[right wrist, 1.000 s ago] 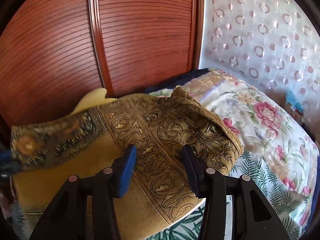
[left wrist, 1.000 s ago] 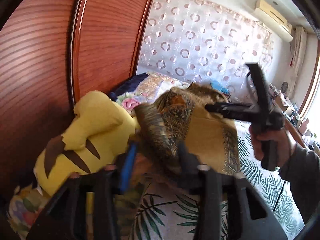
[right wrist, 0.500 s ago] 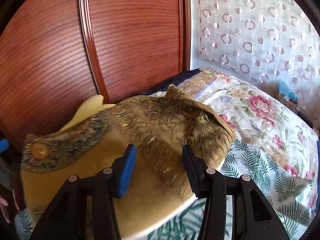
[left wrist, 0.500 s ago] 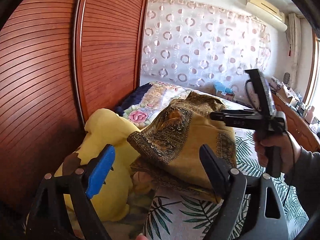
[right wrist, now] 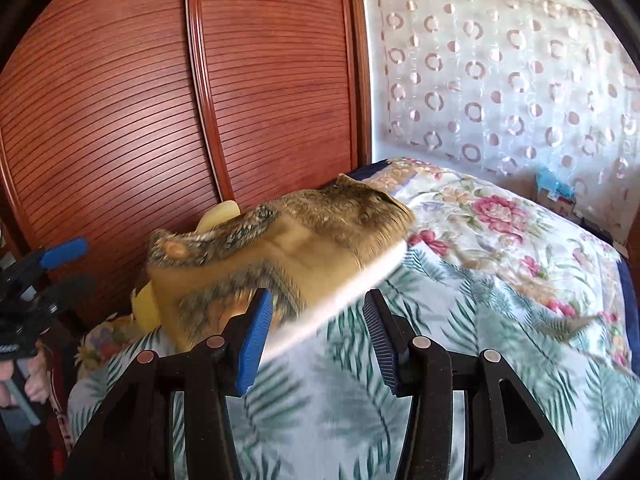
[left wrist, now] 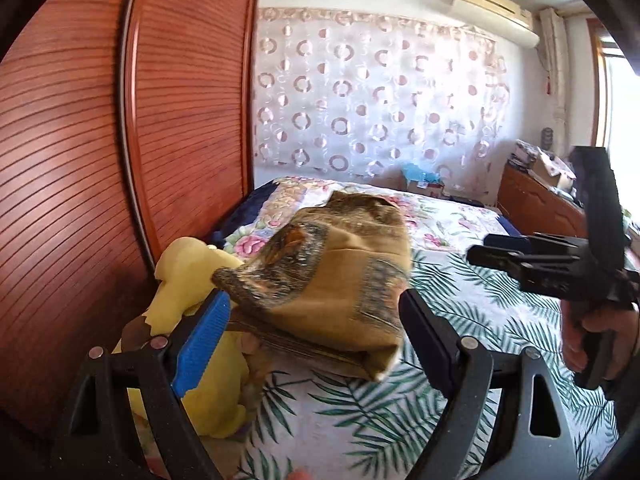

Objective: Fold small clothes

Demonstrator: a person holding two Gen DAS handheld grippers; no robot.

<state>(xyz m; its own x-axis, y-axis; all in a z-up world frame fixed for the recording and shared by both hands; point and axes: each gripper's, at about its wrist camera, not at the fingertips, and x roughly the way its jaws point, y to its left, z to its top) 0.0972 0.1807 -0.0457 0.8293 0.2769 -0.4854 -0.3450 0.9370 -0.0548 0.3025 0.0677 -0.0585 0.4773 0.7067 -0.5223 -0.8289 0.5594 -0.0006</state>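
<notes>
A mustard garment with a dark ornate border (left wrist: 328,292) lies folded on the bed, its left end resting against a yellow plush toy (left wrist: 188,280). My left gripper (left wrist: 314,298) is open wide just in front of it, and the pads do not touch the cloth. In the right wrist view the garment (right wrist: 280,248) lies beyond my right gripper (right wrist: 317,300), which is open with only the bedcover showing between its fingers. A hand holds the right gripper (left wrist: 480,252) out to the right of the garment. The left gripper (right wrist: 60,264) shows at the far left.
Red-brown slatted wardrobe doors (left wrist: 120,160) stand close on the left behind the toy. A palm-leaf bedcover (left wrist: 460,320) meets a floral quilt (right wrist: 500,220) further back. A circle-patterned curtain (left wrist: 380,112) hangs behind the bed, and a wooden dresser (left wrist: 532,204) stands at the right.
My left gripper let go of the garment, opened wide and drew back. My right gripper pulled away to the right. The garment now rests folded on the bed.
</notes>
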